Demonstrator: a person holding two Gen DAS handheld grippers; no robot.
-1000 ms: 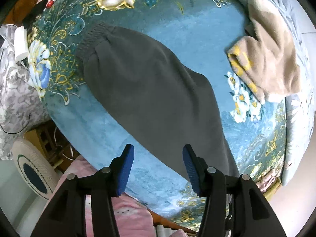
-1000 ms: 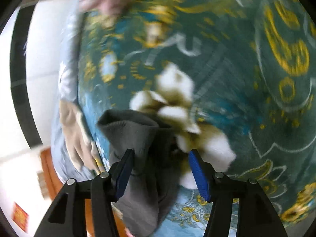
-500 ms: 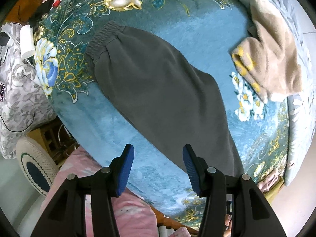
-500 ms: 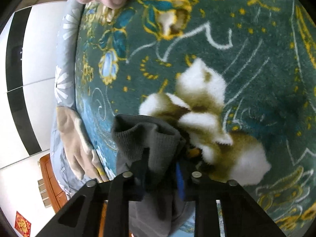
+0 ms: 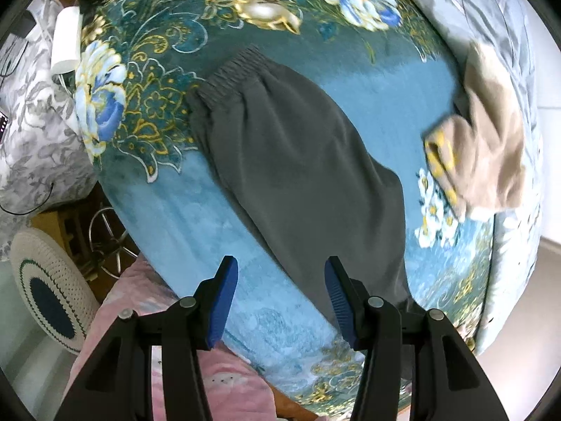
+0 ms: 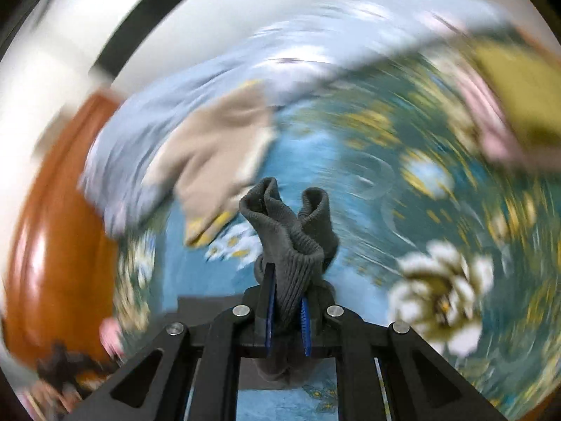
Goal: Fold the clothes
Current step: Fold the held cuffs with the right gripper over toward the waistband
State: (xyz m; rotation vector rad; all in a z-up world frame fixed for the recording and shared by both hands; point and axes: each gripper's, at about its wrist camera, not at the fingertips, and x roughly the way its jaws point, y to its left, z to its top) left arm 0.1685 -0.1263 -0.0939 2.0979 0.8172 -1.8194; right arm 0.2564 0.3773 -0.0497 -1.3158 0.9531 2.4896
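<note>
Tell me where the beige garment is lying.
In the left wrist view the beige garment lies at the right edge of the teal blanket, right of the grey trousers.

Dark grey trousers (image 5: pixel 298 172) lie flat, elastic waistband far, ribbed cuffs (image 6: pixel 291 231) bunched and lifted.

floral blanket (image 5: pixel 368 80), crocheted cushion (image 5: pixel 45 287), wire stand (image 5: pixel 108 242)

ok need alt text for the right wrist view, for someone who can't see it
The right gripper is shut on the ribbed cuffs of dark grey knit trousers, which bunch up between its blue-padded fingers. Behind, heavily motion-blurred, lie a teal floral blanket and a beige fleece garment.
</note>
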